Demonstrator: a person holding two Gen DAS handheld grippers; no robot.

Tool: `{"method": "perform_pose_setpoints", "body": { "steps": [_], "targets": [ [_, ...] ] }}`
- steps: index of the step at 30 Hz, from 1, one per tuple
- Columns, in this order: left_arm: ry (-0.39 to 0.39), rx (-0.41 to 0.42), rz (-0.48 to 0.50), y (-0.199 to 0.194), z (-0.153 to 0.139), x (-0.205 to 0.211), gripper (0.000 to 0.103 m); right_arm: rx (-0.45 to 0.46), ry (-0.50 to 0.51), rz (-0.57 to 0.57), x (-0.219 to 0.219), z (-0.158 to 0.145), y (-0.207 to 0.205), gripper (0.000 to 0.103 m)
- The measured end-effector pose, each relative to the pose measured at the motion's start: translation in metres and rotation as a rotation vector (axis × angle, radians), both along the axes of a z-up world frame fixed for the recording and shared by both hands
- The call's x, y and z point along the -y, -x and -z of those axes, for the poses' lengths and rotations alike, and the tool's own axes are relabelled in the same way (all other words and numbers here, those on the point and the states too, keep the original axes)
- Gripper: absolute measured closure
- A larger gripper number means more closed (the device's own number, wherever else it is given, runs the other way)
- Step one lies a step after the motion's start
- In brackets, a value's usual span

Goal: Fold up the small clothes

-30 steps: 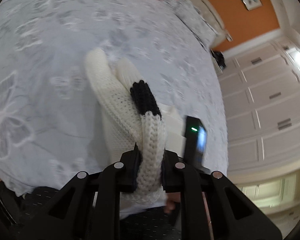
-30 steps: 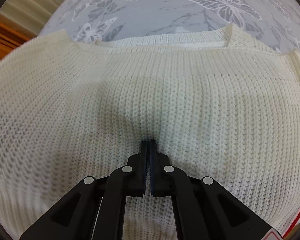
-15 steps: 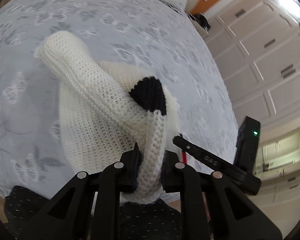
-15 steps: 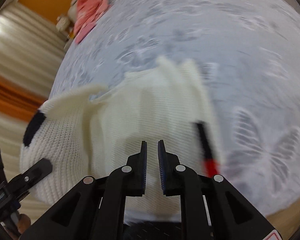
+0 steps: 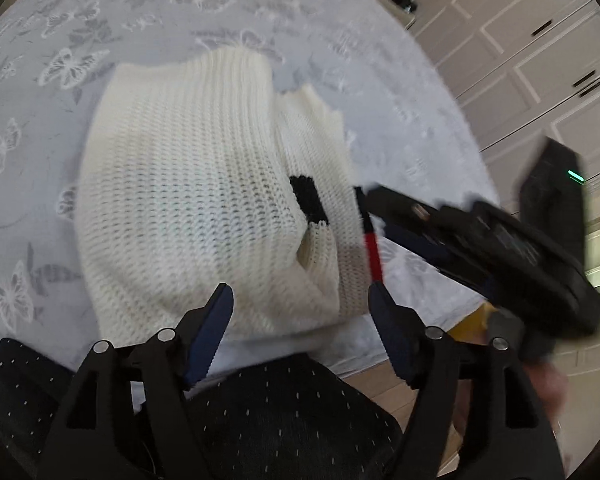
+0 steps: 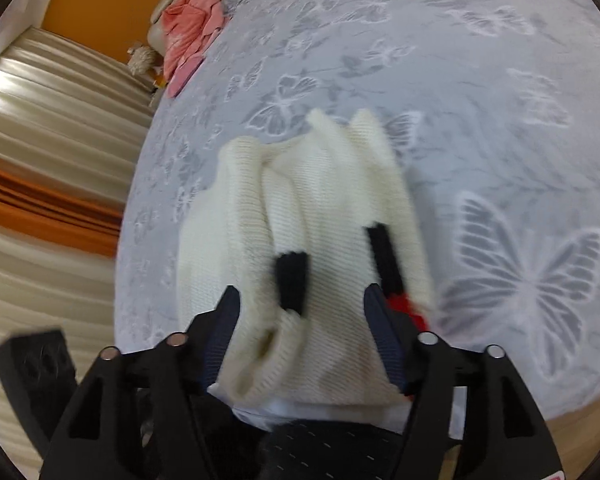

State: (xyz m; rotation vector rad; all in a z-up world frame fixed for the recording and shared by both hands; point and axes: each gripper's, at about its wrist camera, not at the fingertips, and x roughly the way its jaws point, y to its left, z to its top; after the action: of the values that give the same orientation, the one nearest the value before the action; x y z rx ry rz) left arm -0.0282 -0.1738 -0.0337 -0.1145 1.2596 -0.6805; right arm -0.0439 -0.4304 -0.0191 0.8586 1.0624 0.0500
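A cream knit sweater (image 5: 188, 184) with black bands and a red stripe lies folded on the grey butterfly bedspread (image 5: 60, 60) near its front edge. A sleeve with a black band (image 5: 308, 200) lies across it. My left gripper (image 5: 300, 312) is open and empty just above the sweater's near edge. My right gripper (image 6: 300, 320) is open and empty over the sweater (image 6: 312, 208), its jaws on either side of the sleeve cuff (image 6: 268, 352). The right gripper also shows in the left wrist view (image 5: 480, 240), at the sweater's right side.
A pink garment (image 6: 192, 28) lies at the far end of the bed near an orange wall. Beige curtains (image 6: 40, 160) hang to the left. White cupboard doors (image 5: 540, 60) stand to the right. Dark dotted fabric (image 5: 280, 420) is below the grippers.
My left gripper has opened and let go of the sleeve, which now lies across the folded sweater. My right gripper has opened wider and pulled back toward the near edge.
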Motion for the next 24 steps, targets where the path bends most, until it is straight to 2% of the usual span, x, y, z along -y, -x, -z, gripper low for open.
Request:
{"method": "perform_pose_setpoints", "body": {
  "steps": [4,6,10,11,12,13,14,17,20,21,23,24],
  "targets": [
    [0.030,-0.001,-0.035,0.002,-0.013,-0.032,0.032,-0.032,-0.025,-0.035,-0.013,0.008,-0.031,0.031],
    [0.034,0.002,-0.055,0.006,-0.019,-0.048,0.032,-0.068,-0.022,-0.053,-0.021,0.017,-0.049,0.030],
    [0.025,0.018,-0.087,0.009,-0.025,-0.074,0.031,-0.128,-0.082,-0.066,-0.039,0.038,-0.076,0.030],
    [0.025,0.014,-0.092,0.010,-0.024,-0.077,0.031,-0.130,-0.115,-0.066,-0.046,0.042,-0.081,0.033],
    [0.022,0.004,-0.105,0.009,-0.023,-0.082,0.031,-0.113,-0.135,-0.073,-0.051,0.042,-0.085,0.044],
    [0.024,-0.005,-0.113,0.008,-0.022,-0.086,0.031,-0.096,-0.124,-0.088,-0.058,0.037,-0.087,0.078],
    [0.027,-0.013,-0.119,0.006,-0.020,-0.089,0.031,-0.078,-0.066,-0.113,-0.066,0.025,-0.090,0.079],
    [0.035,-0.016,-0.133,0.006,-0.021,-0.098,0.031,0.074,0.066,-0.137,-0.077,-0.031,-0.084,0.080],
    [0.032,0.001,-0.121,0.005,-0.024,-0.099,0.031,0.141,0.158,-0.103,-0.068,-0.065,-0.063,0.080],
    [0.029,0.003,-0.117,0.005,-0.023,-0.098,0.031,0.130,0.192,-0.092,-0.063,-0.063,-0.059,0.080],
    [0.028,-0.006,-0.110,0.006,-0.020,-0.094,0.031,0.050,0.254,-0.069,-0.046,-0.040,-0.052,0.080],
    [0.026,-0.014,-0.107,0.006,-0.017,-0.092,0.031,-0.014,0.264,-0.055,-0.037,-0.019,-0.050,0.079]
  ]
}}
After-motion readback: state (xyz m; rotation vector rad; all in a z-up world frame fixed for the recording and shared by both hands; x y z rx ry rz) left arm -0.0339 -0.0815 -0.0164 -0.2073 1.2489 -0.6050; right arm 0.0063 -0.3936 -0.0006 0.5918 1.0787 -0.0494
